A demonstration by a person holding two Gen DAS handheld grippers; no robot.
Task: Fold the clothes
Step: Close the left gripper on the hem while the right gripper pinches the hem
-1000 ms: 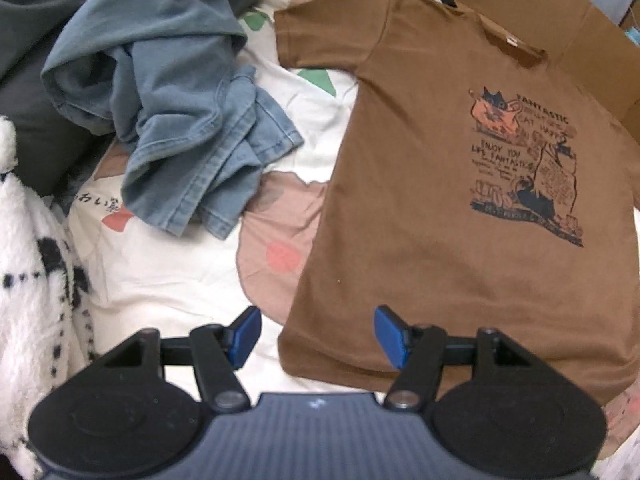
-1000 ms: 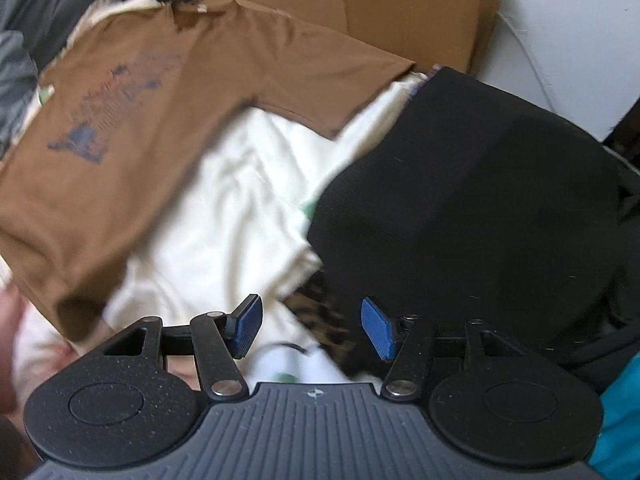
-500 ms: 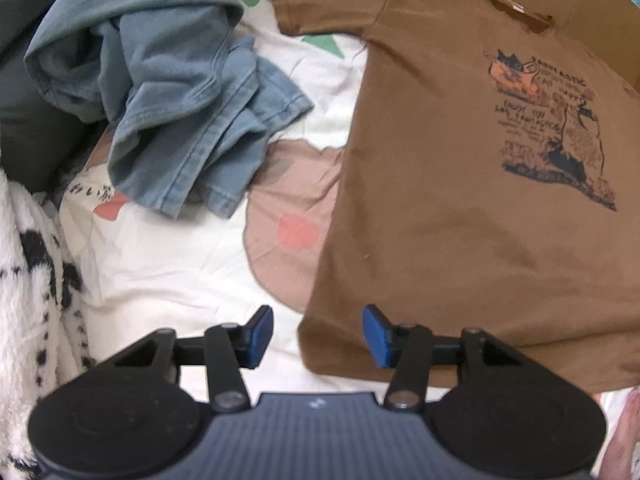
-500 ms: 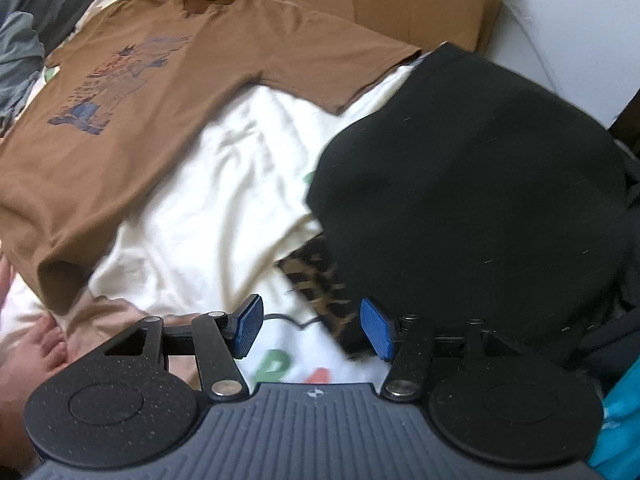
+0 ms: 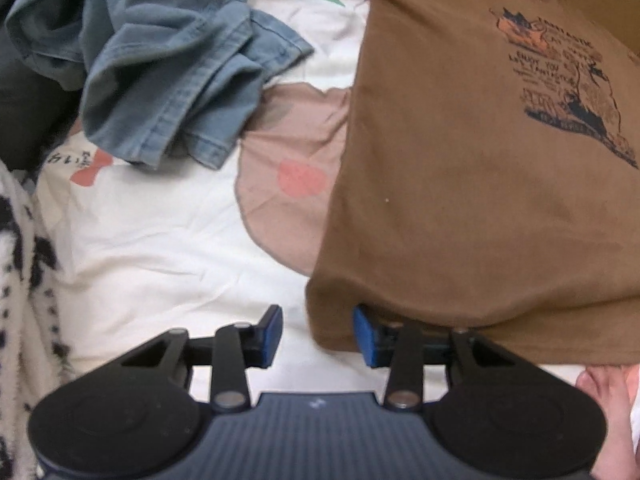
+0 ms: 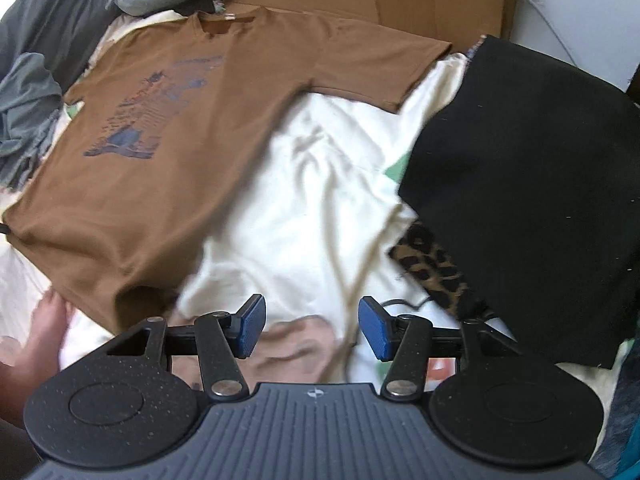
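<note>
Left gripper [image 5: 316, 334] & right gripper [image 6: 311, 328]: both showing black ribbed housings, round discs, blue finger pads, silver pivot screws.

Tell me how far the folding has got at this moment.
Done: the brown T-shirt lies spread flat, print up, on the bedsheet. In hand: the left gripper is open at the shirt's lower left hem corner; the right gripper is open over bare sheet. Left: no fold made yet, and the blue denim garment lies crumpled.
</note>
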